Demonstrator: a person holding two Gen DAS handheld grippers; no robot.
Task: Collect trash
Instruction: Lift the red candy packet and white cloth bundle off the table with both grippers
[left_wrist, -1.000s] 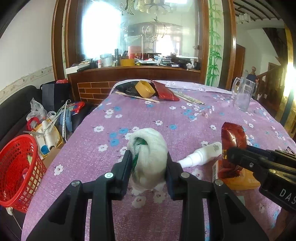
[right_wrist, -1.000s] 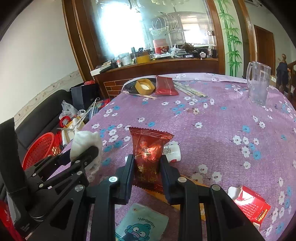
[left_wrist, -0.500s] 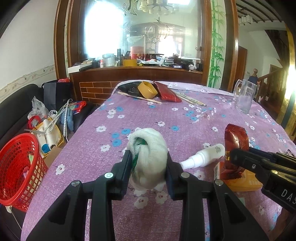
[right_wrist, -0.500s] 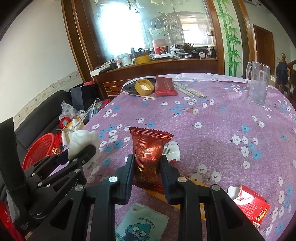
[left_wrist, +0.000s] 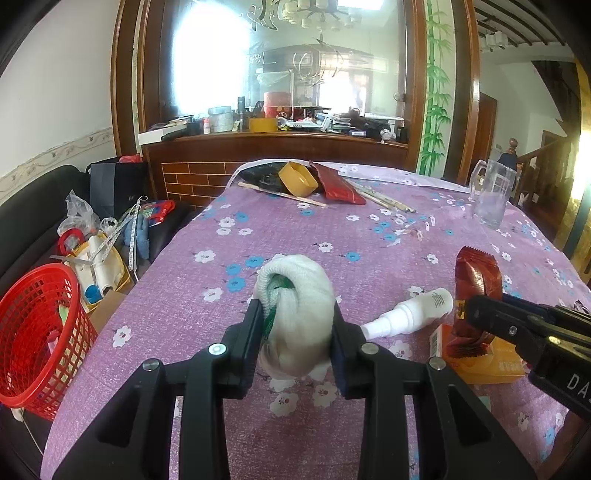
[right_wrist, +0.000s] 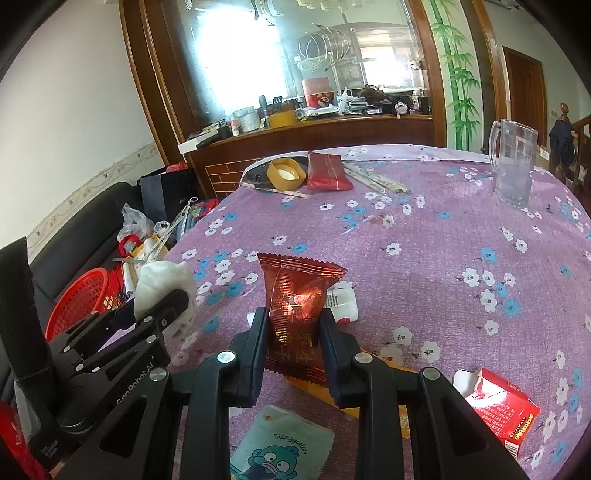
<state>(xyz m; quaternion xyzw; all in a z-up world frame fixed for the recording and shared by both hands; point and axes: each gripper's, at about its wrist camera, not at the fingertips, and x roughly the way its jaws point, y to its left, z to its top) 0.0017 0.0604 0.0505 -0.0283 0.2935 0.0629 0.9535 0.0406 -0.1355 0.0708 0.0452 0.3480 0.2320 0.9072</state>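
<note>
White wad (left_wrist: 295, 314) in left gripper (left_wrist: 295, 336) — red wrapper (right_wrist: 293, 314) in right gripper (right_wrist: 293, 341)

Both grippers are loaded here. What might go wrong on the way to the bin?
The left gripper holds a bulging white sock; it may slip before the red basket beside the table. The right gripper pinches only the red snack wrapper's lower part, so it may slide out. The grippers sit close and may collide.
</note>
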